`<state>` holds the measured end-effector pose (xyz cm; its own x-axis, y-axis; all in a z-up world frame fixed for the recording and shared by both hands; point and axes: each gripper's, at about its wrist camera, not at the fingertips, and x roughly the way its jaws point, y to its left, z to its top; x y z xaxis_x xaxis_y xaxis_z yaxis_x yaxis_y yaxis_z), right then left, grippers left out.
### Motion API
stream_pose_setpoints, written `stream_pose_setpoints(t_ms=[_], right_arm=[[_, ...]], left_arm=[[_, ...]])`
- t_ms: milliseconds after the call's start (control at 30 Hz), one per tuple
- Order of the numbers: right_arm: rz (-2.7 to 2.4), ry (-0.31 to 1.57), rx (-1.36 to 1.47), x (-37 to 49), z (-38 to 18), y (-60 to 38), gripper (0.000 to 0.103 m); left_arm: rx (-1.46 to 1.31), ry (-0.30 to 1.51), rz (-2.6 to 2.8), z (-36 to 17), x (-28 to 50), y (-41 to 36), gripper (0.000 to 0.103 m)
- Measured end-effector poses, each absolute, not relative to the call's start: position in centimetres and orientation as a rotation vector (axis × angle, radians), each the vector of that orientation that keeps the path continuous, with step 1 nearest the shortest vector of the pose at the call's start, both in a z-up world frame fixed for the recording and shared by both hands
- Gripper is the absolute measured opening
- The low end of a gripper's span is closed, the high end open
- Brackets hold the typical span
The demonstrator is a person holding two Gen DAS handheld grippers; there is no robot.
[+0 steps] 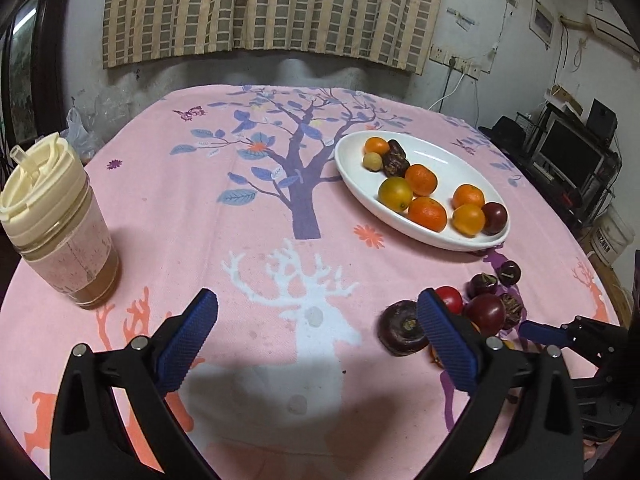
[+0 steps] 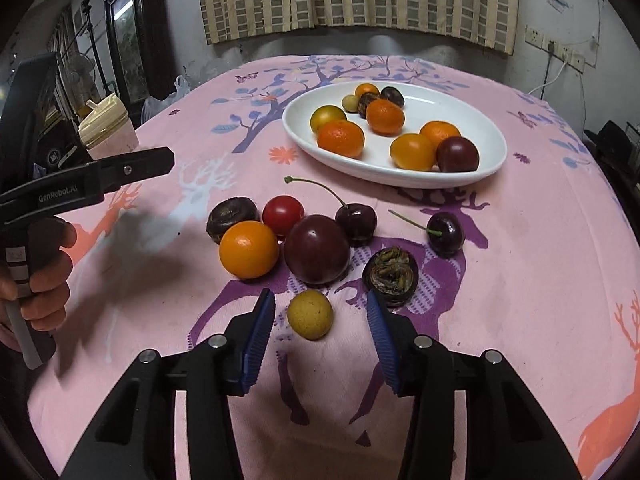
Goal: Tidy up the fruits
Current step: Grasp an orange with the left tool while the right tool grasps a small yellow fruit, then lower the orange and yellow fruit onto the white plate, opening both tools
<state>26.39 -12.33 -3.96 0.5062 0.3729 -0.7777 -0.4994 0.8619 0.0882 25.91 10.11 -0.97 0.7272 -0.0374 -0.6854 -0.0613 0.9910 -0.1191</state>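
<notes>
Between the spread fingers of the right gripper [image 2: 321,320] a small yellow fruit [image 2: 310,314] is seen, untouched, on the tablecloth [image 2: 540,240]; the left gripper [image 1: 318,312] is held wide apart, empty; a white plate [image 2: 492,160] is set beyond.

Black hand-held gripper [image 2: 320,320], ribbed blue pads [image 2: 260,344], silver screws

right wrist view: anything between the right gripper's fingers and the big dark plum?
Right wrist view: only the small yellow fruit, just ahead of the open right gripper, short of the plum.
</notes>
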Motion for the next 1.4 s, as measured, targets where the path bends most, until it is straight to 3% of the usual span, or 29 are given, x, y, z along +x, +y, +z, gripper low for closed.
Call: stream_pose_setpoints(t_ms=[200,300,500,533,567,667,1133,1267,1400], right_arm=[[0.532,0.930,-0.182,26.5,-5.0,-11.7,0.042],[0.527,0.917,-0.204,26.5,-5.1,-11.5,0.025],[0.498,0.910,-0.045,27.6,-3.9,-14.2,0.025],[0.492,0.914,-0.022,27.8,-3.8,-14.6,0.025],[0.489,0.917,-0.009,27.9,-3.7,-14.9,0.025],[0.478,0.915,0.014,28.1,-3.5,-15.4,0.025],[0.496,0.923,0.045,28.0,-3.1,-15.8,0.025],[0.497,0.918,0.047,28.0,-2.9,-15.9,0.025],[0.495,0.918,0.051,28.0,-2.9,-16.0,0.025]], left_arm=[[-0.155,0.759,0.002,-0.7,25.9,10.0,0.098],[-0.146,0.754,-0.008,-0.6,25.8,9.7,0.098],[0.017,0.726,-0.170,-0.5,24.6,5.6,0.098],[0.078,0.709,-0.203,-0.7,24.1,4.3,0.094],[0.129,0.692,-0.216,-0.8,23.7,3.2,0.079],[0.228,0.710,-0.292,-1.9,23.4,0.8,0.056],[0.273,0.801,-0.431,-4.7,25.5,-1.4,0.052],[0.227,0.835,-0.430,-5.0,26.6,-1.0,0.039],[0.194,0.848,-0.430,-5.2,27.0,-0.6,0.039]])
